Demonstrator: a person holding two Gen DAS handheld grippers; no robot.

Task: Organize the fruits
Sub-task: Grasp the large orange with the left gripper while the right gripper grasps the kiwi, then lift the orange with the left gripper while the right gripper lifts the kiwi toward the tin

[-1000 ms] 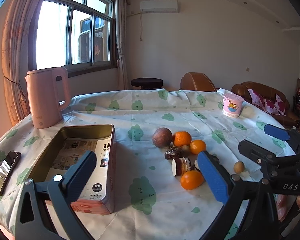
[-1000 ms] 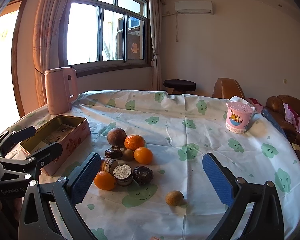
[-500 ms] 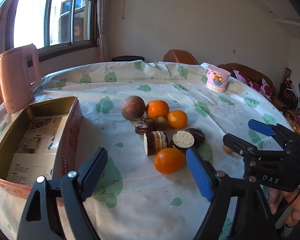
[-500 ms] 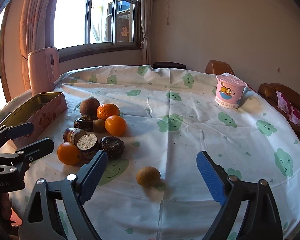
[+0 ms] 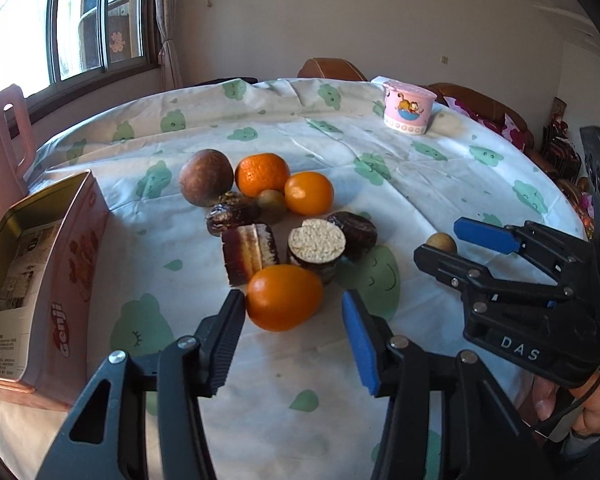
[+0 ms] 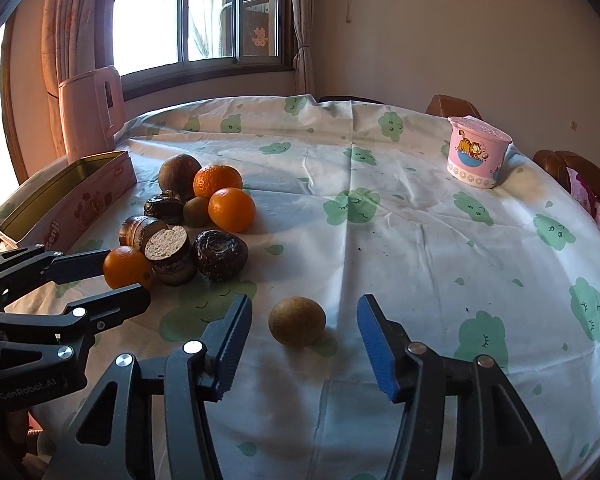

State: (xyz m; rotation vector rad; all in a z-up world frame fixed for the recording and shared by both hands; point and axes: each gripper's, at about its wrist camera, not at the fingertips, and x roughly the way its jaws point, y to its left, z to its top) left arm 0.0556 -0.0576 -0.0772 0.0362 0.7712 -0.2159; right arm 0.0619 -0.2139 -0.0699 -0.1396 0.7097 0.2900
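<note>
1. A round table (image 6: 420, 240) carries everything, covered by a white cloth printed with green smiling clouds.
2. An open pink tin box (image 5: 40, 280) lies at its left edge, printed paper inside.
3. A pink kettle (image 6: 90, 116) stands behind the box.
4. Three oranges, a brown round fruit (image 5: 206, 177) and dark cut pieces cluster beside the box.
5. A small brown fruit (image 6: 297, 321) lies apart.
6. A pink cartoon cup (image 6: 478, 152) stands on the far right.

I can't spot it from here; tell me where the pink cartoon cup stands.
The pink cartoon cup stands upright at the table's far right in both wrist views, alone, well apart from the fruit pile.
</note>
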